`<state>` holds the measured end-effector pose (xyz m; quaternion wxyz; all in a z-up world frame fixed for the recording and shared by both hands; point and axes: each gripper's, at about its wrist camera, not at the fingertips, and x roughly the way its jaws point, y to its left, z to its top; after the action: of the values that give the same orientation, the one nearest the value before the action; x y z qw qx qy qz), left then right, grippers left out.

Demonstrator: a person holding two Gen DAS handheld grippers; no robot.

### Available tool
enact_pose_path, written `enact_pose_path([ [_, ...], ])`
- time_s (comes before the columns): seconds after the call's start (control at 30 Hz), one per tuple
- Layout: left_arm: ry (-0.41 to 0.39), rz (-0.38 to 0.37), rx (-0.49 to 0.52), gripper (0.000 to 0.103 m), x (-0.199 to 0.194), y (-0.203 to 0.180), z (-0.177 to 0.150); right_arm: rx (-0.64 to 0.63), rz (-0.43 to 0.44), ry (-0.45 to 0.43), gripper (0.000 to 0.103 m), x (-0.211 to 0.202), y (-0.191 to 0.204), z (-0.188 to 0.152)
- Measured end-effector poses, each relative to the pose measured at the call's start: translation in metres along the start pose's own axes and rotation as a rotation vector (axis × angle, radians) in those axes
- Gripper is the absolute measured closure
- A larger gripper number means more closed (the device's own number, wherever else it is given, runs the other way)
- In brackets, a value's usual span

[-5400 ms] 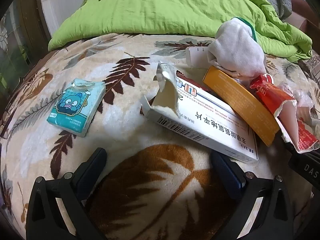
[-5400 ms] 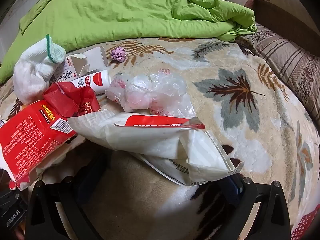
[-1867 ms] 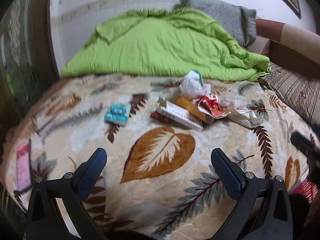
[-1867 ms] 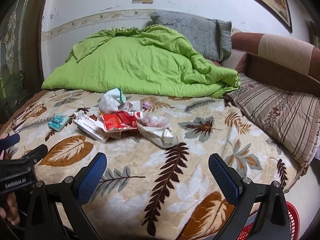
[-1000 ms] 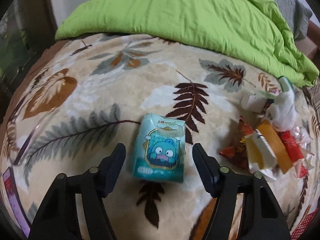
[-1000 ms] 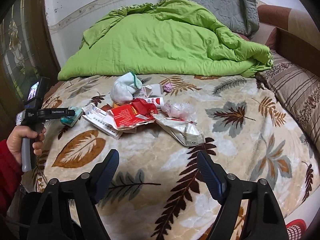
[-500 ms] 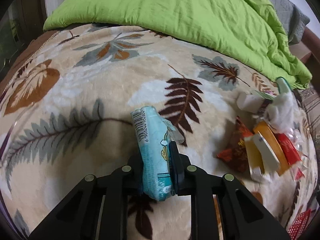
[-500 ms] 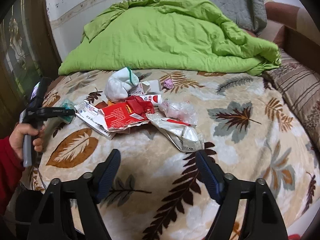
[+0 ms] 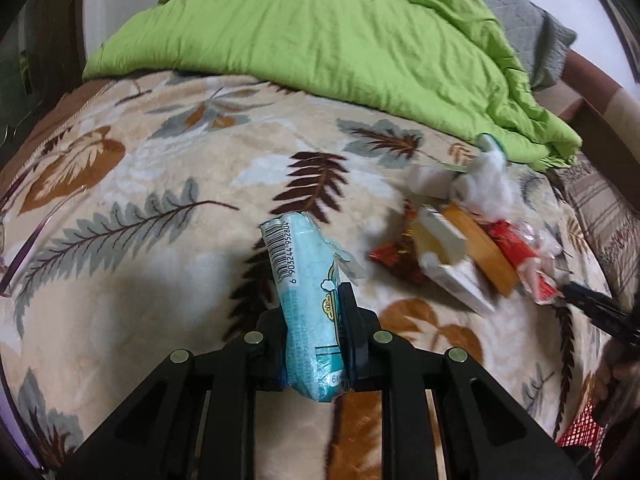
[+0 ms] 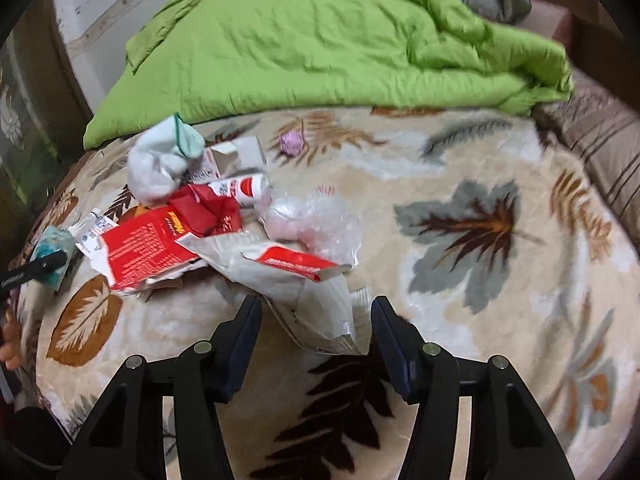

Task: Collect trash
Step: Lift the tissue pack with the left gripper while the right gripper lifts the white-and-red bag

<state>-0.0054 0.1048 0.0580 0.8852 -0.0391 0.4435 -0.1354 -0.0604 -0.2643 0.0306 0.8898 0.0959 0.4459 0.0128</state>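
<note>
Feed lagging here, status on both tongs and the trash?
Left tongs shut on blue tissue pack. Right tongs open, just closing around white wrapper. Nothing blocking.

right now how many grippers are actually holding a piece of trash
1. The left gripper is clamped on the blue tissue pack. The right gripper, closing, straddles the white torn bag without pressing it.

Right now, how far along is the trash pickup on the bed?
Nothing looks binned yet. In hand: the left gripper is shut on the blue tissue pack. The right gripper has been closing around the white torn bag, not yet gripping. Left: the red wrapper, the boxes and the clear plastic.
</note>
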Motion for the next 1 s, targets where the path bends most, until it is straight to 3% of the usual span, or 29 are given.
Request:
enact_pose_path([
  [0.03, -0.007, -0.008, 0.006, 0.084, -0.004, -0.004, -0.001, 0.015, 0.003, 0.012, 0.073, 0.001, 0.001, -0.003],
  [0.2, -0.033, -0.066, 0.021, 0.084, -0.021, -0.025, -0.008, 0.01, 0.105, 0.01, 0.073, -0.019, 0.022, -0.018],
  [0.3, -0.046, -0.082, 0.052, 0.084, -0.028, -0.041, -0.011, -0.017, 0.118, 0.004, 0.071, -0.03, 0.032, -0.021],
  [0.4, -0.059, -0.099, 0.074, 0.084, -0.034, -0.053, -0.013, -0.033, 0.117, -0.001, 0.061, -0.031, 0.034, -0.019],
  [0.63, -0.069, -0.122, 0.106, 0.084, -0.043, -0.069, -0.021, -0.034, 0.112, 0.015, 0.059, -0.019, 0.037, -0.022],
  [0.73, -0.076, -0.122, 0.123, 0.084, -0.047, -0.076, -0.026, -0.045, 0.099, 0.031, 0.053, -0.014, 0.04, -0.025],
  [0.8, -0.079, -0.125, 0.131, 0.084, -0.049, -0.082, -0.028, -0.028, 0.088, 0.026, 0.059, -0.015, 0.037, -0.025],
  [0.83, -0.081, -0.127, 0.134, 0.084, -0.05, -0.084, -0.03, -0.027, 0.087, 0.028, 0.069, -0.015, 0.037, -0.026],
  [1.0, -0.106, -0.129, 0.175, 0.084, -0.059, -0.102, -0.039, -0.023, 0.062, -0.009, 0.075, -0.036, 0.039, -0.031],
])
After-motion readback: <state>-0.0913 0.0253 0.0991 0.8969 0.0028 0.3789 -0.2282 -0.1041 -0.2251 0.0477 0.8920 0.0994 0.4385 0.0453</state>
